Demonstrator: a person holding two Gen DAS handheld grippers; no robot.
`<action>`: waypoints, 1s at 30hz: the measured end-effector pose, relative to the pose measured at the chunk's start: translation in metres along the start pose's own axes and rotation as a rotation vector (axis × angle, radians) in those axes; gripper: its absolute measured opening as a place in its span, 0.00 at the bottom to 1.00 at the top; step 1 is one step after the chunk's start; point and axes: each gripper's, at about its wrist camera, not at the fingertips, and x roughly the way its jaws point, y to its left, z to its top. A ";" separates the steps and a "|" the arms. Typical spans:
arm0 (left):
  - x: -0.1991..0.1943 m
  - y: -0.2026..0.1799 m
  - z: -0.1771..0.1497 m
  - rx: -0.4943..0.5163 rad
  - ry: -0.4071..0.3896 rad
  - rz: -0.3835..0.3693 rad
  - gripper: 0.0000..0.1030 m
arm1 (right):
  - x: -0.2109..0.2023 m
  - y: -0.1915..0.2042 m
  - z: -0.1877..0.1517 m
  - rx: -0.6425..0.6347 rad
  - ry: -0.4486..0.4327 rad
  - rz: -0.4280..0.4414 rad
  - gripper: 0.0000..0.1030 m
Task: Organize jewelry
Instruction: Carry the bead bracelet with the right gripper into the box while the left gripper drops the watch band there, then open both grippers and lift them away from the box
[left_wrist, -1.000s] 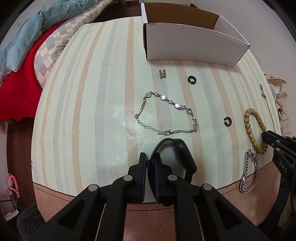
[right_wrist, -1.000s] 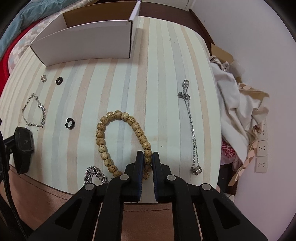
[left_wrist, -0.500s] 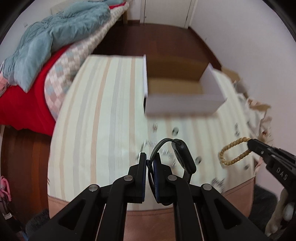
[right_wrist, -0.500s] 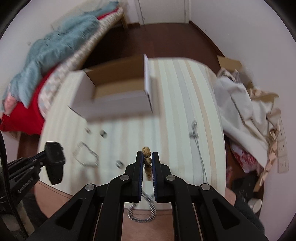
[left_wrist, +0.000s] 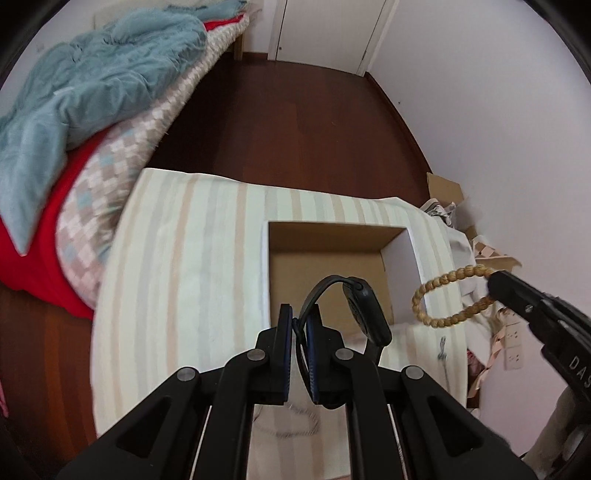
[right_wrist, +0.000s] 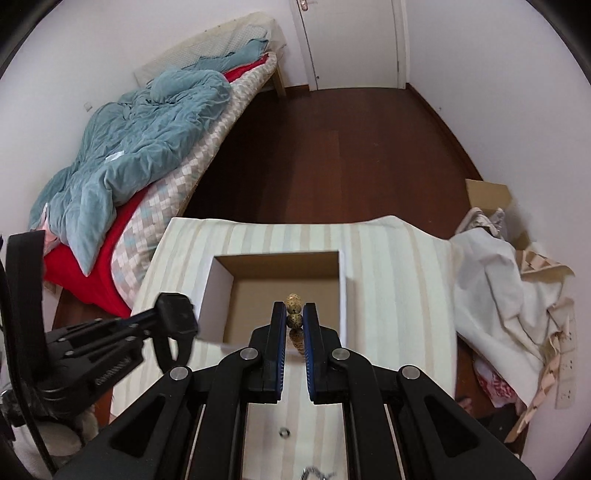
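The black smartwatch (left_wrist: 364, 310) is hanging in the air over the open cardboard box (left_wrist: 332, 258), its strap arching up toward 12 o'clock and its face tilting toward 3 o'clock. The left gripper (left_wrist: 300, 325) is pinching that strap, nearly closed. At 3 o'clock, the right gripper (right_wrist: 294, 320) is clamping the wooden bead bracelet (left_wrist: 448, 295), whose loop is stretching sideways above the striped tabletop (left_wrist: 192, 266).

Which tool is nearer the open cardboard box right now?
Too close to call. The left tool, shut on the black watch, and the right tool, shut on the bead bracelet, both hover by the cardboard box.
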 end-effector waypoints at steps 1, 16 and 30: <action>0.009 0.002 0.007 -0.003 0.014 -0.007 0.05 | 0.007 -0.001 0.005 0.003 0.006 0.005 0.09; 0.055 0.008 0.044 -0.058 0.073 -0.039 0.59 | 0.100 -0.025 0.021 0.085 0.207 0.080 0.40; 0.027 0.023 0.013 0.007 -0.088 0.225 0.99 | 0.092 -0.010 -0.014 -0.086 0.173 -0.227 1.00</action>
